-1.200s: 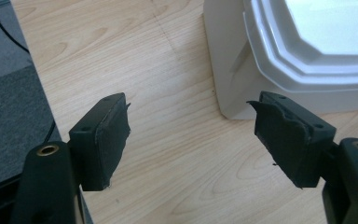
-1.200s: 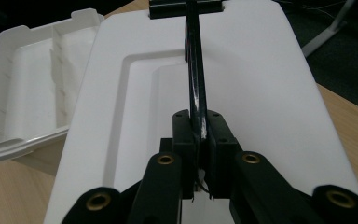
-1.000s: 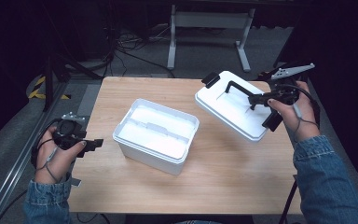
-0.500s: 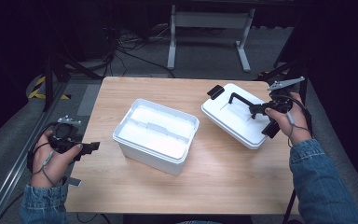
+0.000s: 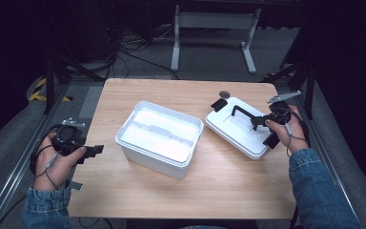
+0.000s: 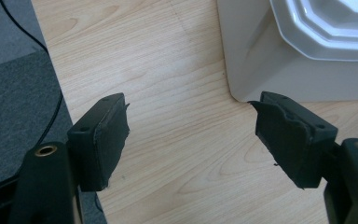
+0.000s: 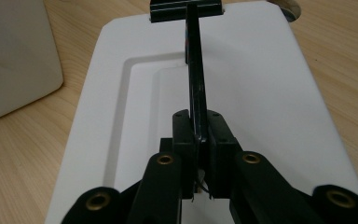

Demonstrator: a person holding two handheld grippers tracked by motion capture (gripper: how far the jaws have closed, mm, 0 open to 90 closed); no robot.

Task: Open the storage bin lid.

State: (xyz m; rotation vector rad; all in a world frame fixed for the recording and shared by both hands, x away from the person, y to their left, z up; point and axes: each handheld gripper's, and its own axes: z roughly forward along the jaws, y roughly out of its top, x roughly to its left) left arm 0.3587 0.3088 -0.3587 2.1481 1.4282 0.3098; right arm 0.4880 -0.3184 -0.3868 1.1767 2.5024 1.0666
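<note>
A white open box (image 5: 159,138) stands at the middle of the wooden table (image 5: 124,200). To its right is the white lid (image 5: 238,133), low at the tabletop; I cannot tell if it rests there. My right gripper (image 5: 259,121) is shut on the lid's black handle (image 5: 243,112). In the right gripper view the jaws (image 7: 199,140) pinch the thin handle bar (image 7: 193,70) above the lid (image 7: 261,93). My left gripper (image 5: 95,150) is open at the table's left edge. In the left gripper view its jaws (image 6: 191,140) stand wide apart, with nothing between them, near the box's corner (image 6: 261,70).
A small dark round spot (image 5: 224,94) sits on the table just behind the lid. A metal stand (image 5: 214,28) and cables lie on the floor beyond the far edge. Bare wood stretches in front of the box.
My right hand has come down and toward the right with the lid, from tilted in the air to low at the table. The left hand has kept still.
</note>
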